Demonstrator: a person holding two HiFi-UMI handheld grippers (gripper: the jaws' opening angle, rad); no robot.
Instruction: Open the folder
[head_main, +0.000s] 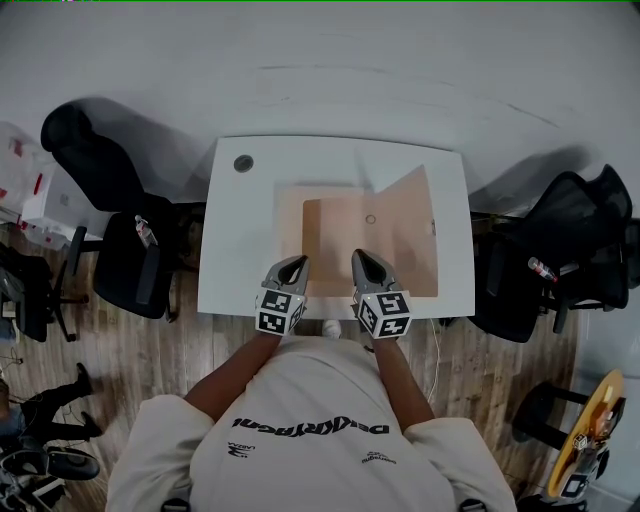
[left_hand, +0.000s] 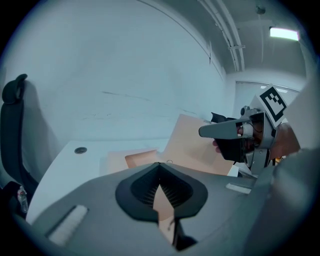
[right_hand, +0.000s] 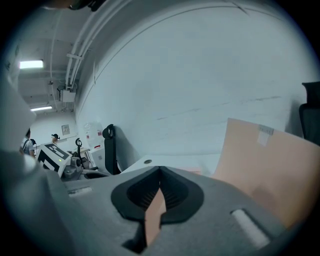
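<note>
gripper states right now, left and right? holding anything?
Left gripper: closed, pinching a tan sheet of the folder at its near edge.
Right gripper: closed, also pinching a sheet of the folder.

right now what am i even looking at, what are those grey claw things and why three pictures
There is no robot here: a person in a cream sweatshirt stands at a white rectangular table with a grey two-jaw tool in each hand. The head view comes from a camera on the person's head, looking down. The left and right gripper views come from a camera riding on each tool, looking along its jaws. On the table lies a tan paper folder, its cover partly raised, and a small round grey disc sits near the far left corner. The left hand-held gripper and the right hand-held gripper are each shut on a tan sheet of that folder at its near edge. On both sides stand black office chairs.
</note>
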